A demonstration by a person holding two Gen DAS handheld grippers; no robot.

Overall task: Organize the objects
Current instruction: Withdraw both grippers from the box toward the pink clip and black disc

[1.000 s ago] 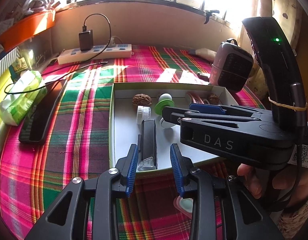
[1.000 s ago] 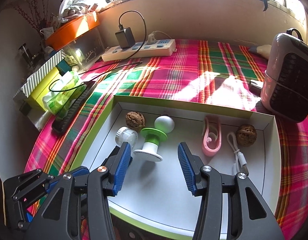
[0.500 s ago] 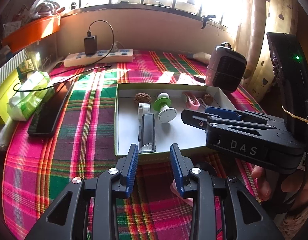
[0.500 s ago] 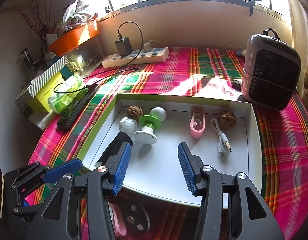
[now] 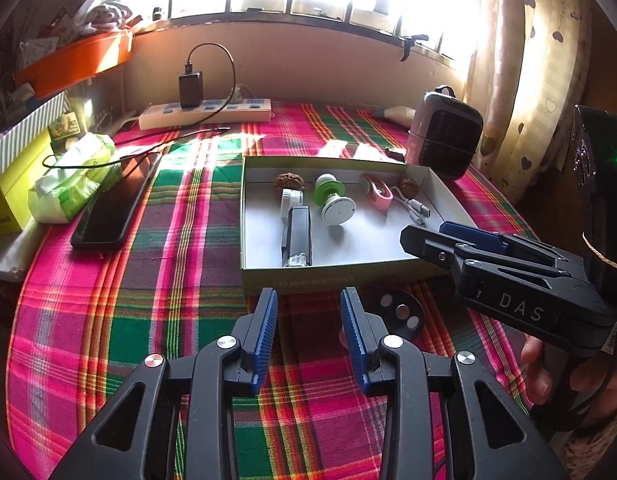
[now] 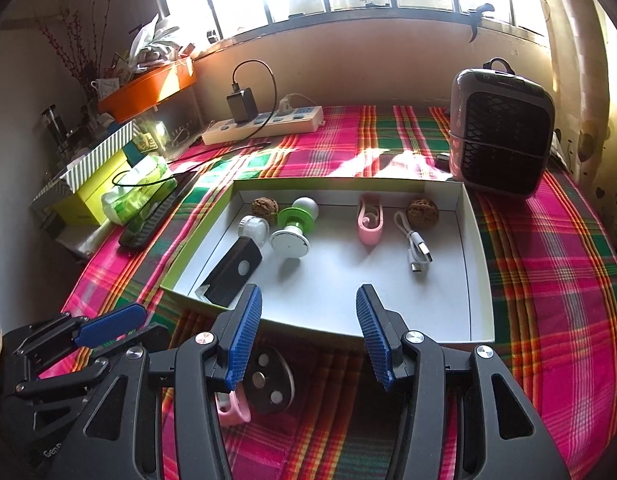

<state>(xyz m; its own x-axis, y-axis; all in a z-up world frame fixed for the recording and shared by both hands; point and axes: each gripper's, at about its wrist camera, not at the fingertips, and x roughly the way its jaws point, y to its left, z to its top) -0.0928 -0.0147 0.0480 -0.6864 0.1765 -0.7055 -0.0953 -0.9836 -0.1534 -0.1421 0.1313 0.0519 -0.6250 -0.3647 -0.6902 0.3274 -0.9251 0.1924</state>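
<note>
Both grippers, left [image 5: 310, 316] and right [image 6: 308, 332], hover with fingers open and empty just short of the box [image 6: 478, 264], between picks; next likely needs reaching down for the black disc [image 6: 268, 380] on the counter [image 6: 548, 300] beside it.

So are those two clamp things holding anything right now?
No. The left tool and right tool both stand open with nothing between their pads, hovering near the white box.

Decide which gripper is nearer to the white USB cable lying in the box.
Right. The right gripper hangs over the box's near edge, a little short of the white USB cable. The left gripper stays outside the box, farther back and to the side.
</note>
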